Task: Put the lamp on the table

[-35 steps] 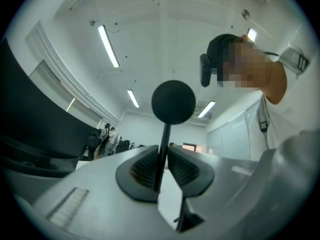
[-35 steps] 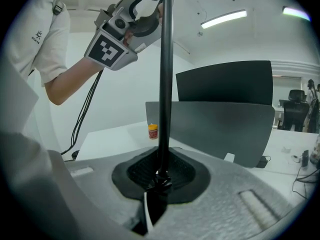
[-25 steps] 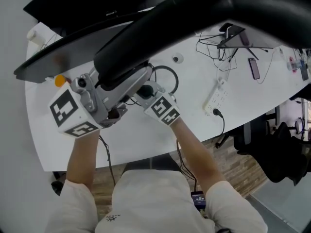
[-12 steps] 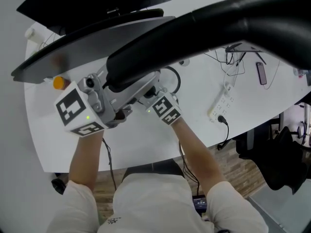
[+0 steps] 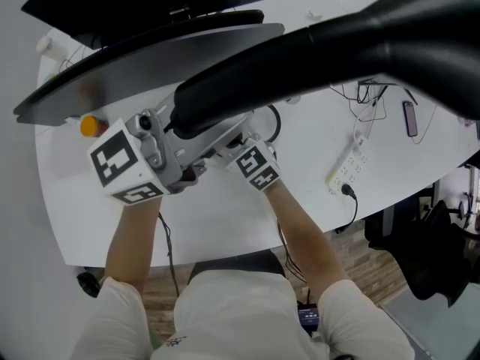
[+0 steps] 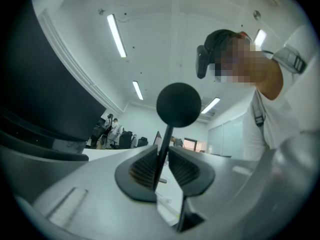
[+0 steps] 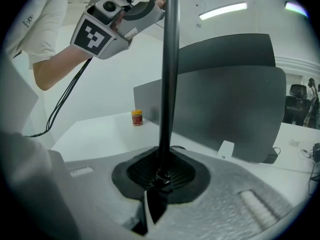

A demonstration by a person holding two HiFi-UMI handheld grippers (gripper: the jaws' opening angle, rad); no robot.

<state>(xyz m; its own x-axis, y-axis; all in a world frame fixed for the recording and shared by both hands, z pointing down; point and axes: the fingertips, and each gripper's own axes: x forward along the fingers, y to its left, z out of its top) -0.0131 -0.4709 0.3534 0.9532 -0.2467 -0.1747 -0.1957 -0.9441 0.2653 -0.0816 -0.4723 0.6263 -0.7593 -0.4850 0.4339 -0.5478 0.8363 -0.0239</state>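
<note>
Both tongs are on the lamp [image 5: 337, 55]! The left tongs [image 6: 162, 166] pinch its thin stem just below the ball end. The right tongs [image 7: 160, 176] clamp the pole, which rises toward 12 o'clock. The lamp is over the white surface [image 5: 225, 208], dark head sweeping out toward 2 o'clock.

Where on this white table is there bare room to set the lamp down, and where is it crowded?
Widest bare patch: the near edge of the table, in front of the monitor. A second lies between the held lamp and the power strip. Crowded: the right end, with cables and a phone; a small jar stands far left.
</note>
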